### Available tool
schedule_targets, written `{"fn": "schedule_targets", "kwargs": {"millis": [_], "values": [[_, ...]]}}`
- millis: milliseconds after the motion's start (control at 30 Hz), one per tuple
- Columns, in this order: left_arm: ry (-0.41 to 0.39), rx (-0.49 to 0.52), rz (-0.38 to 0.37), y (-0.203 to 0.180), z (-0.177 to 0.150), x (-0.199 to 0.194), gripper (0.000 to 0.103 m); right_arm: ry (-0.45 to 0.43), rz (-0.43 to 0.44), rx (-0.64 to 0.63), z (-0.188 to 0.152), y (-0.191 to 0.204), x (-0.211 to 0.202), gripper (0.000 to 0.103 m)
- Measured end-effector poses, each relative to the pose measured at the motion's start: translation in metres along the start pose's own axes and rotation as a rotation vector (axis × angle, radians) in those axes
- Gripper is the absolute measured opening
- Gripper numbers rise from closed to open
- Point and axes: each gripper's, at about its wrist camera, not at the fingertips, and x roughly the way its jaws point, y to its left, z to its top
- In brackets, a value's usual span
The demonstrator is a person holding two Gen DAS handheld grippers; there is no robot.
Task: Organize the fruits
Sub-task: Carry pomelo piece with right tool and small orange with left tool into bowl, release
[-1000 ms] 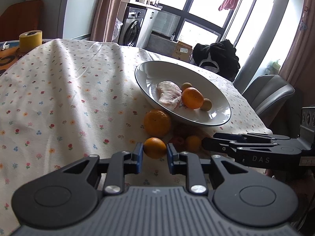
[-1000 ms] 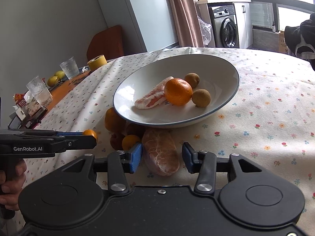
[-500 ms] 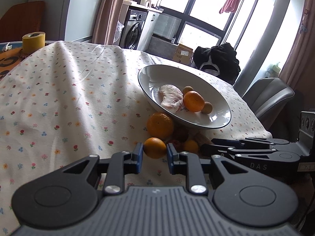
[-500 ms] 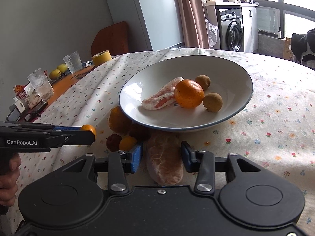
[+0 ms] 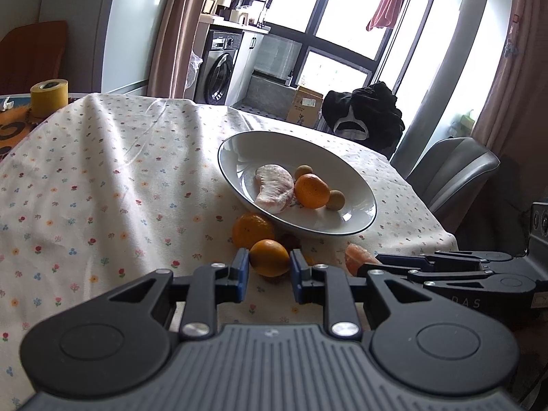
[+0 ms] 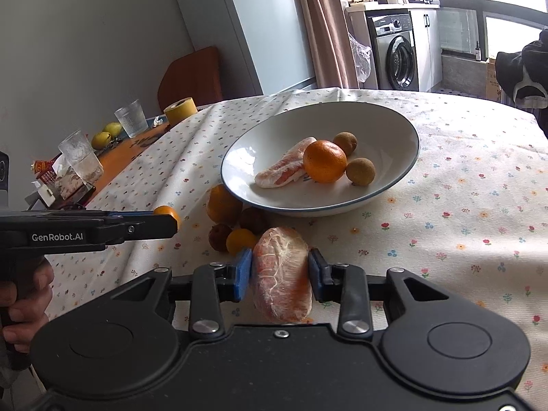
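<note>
Right wrist view: the white bowl (image 6: 394, 185) is the biggest thing on the flowered tablecloth (image 6: 462, 212), and it already carries a pomelo wedge (image 6: 281, 171), an orange (image 6: 324, 161) and two small brown fruits (image 6: 360, 170). It looks like heavy, hard crockery that would chip, so I judge it best left where it stands.

Next in size is the peeled pomelo segment (image 6: 282, 274), which sits near the table edge in front of the bowl, between the blue pads of the right gripper (image 6: 280, 274). It is soft and wet under a thin membrane, light, and likely to tear or weep juice if squeezed. The flat sides across its middle are the sound place to hold. The jaws are closing on it, and both pads appear to touch its flanks.

Smaller are the loose fruits just beside the bowl's near rim: an orange (image 6: 223, 205), a little mandarin (image 6: 239, 240) and two dark reddish fruits (image 6: 253, 219).

In the left wrist view, the left gripper (image 5: 269, 270) is clamped narrow on a small mandarin (image 5: 269, 257), near the loose fruits. That fruit is firm, springy and light, and its smooth rind could roll out, so a grip across its widest part suits it. A hand (image 6: 24, 304) holds that tool's handle
</note>
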Motion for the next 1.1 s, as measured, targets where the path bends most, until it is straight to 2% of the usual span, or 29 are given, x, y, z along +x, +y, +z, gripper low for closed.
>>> {"fn": "schedule_targets", "kwargs": {"millis": [433, 1100], "values": [[-0.039, 0.058, -0.021, -0.019, 0.028, 0.001, 0.024, -0.072, -0.035, -0.005, 0.017, 0.001, -0.028, 0.033], [0.015, 0.088, -0.048, -0.033, 0.049, 0.055, 0.024, -0.104, -0.083, 0.044, 0.035, -0.022, -0.020, 0.033]]}}
